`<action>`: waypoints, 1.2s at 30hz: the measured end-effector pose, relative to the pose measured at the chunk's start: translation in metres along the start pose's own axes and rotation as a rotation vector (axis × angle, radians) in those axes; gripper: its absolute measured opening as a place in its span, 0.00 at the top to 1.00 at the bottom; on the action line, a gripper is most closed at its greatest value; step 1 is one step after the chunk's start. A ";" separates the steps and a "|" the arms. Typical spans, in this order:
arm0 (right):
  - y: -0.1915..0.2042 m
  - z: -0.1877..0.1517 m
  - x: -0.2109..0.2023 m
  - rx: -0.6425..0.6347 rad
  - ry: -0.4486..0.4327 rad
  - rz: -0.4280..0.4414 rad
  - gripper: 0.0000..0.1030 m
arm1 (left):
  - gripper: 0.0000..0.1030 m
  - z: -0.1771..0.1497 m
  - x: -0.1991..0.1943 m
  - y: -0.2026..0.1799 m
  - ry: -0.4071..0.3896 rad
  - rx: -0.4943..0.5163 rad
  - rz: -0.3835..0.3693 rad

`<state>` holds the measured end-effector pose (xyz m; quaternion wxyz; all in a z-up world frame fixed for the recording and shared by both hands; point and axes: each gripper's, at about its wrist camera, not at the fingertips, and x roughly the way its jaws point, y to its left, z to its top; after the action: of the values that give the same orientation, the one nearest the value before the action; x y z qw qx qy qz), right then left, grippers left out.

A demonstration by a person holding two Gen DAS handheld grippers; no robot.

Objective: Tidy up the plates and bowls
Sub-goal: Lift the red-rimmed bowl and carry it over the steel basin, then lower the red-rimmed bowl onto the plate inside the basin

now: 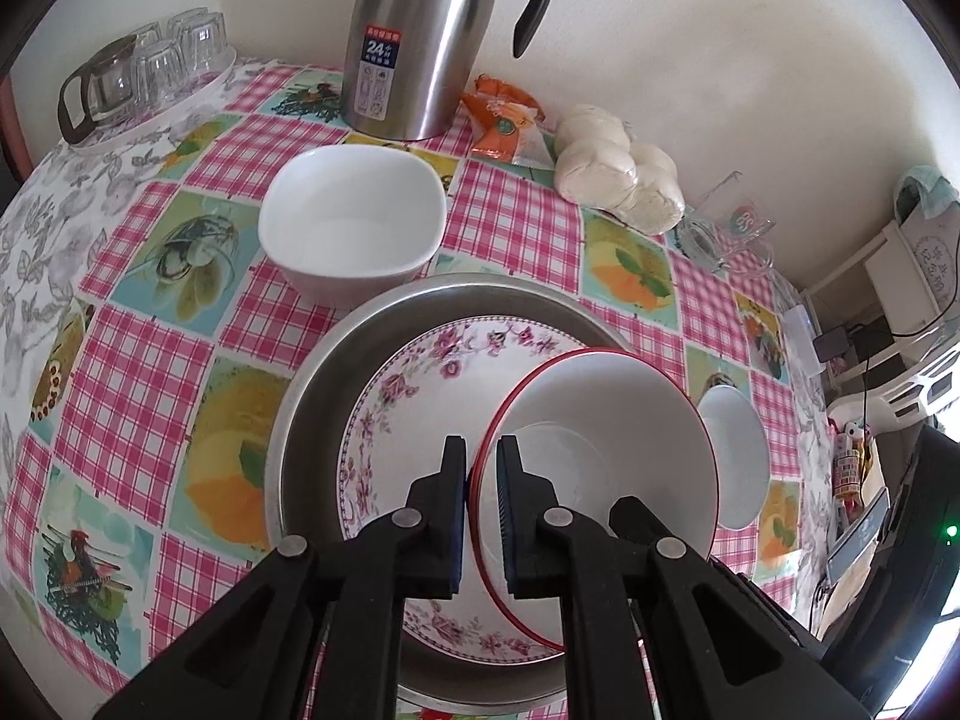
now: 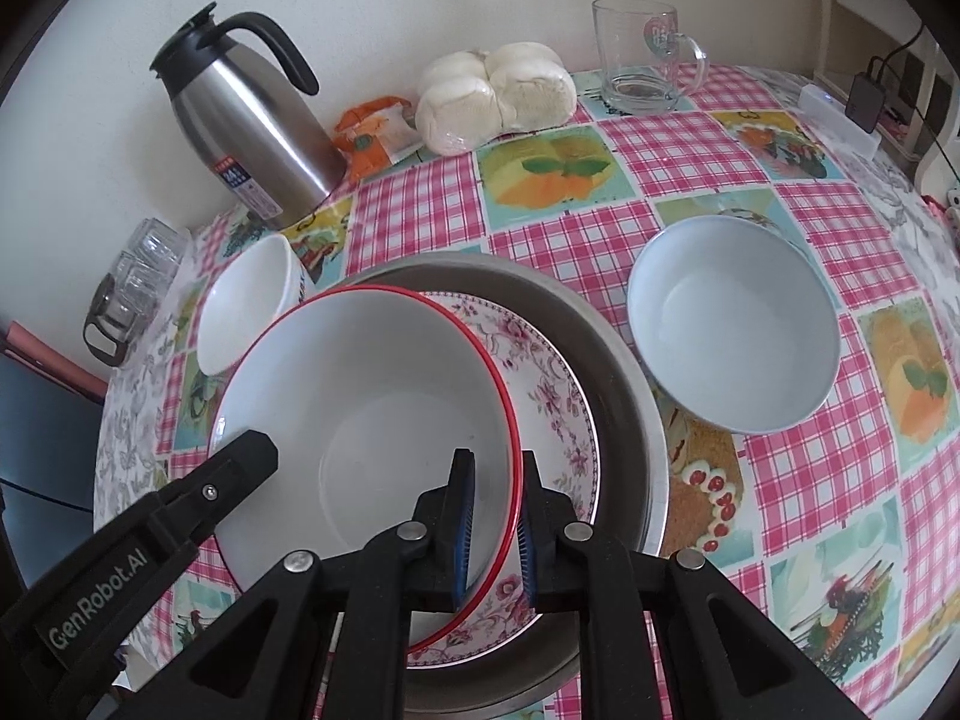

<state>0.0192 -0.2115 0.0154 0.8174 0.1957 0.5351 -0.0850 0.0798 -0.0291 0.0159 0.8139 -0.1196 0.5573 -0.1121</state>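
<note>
Both grippers hold a white bowl with a red rim by opposite sides. It hangs tilted just above a pink-flowered plate that lies inside a round metal pan. My left gripper is shut on the bowl's rim, one finger inside and one outside. My right gripper clasps the other side the same way. A square white bowl stands behind the pan. On the pan's right sits a pale blue bowl.
A steel thermos jug stands at the wall. Beside it lie an orange packet and a bag of white buns. A glass mug is at the back right, a tray of upturned glasses at the back left.
</note>
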 end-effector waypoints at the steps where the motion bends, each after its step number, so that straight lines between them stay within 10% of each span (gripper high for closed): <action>1: -0.001 0.000 0.002 0.003 0.006 0.005 0.85 | 0.92 0.000 0.001 0.001 0.002 -0.003 0.000; 36: -0.006 0.001 0.020 0.024 0.045 0.020 0.83 | 0.91 0.002 0.009 0.002 0.022 -0.015 0.013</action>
<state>0.0261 -0.2161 -0.0041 0.8037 0.2126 0.5502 -0.0787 0.0845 -0.0296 0.0076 0.8076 -0.1210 0.5677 -0.1038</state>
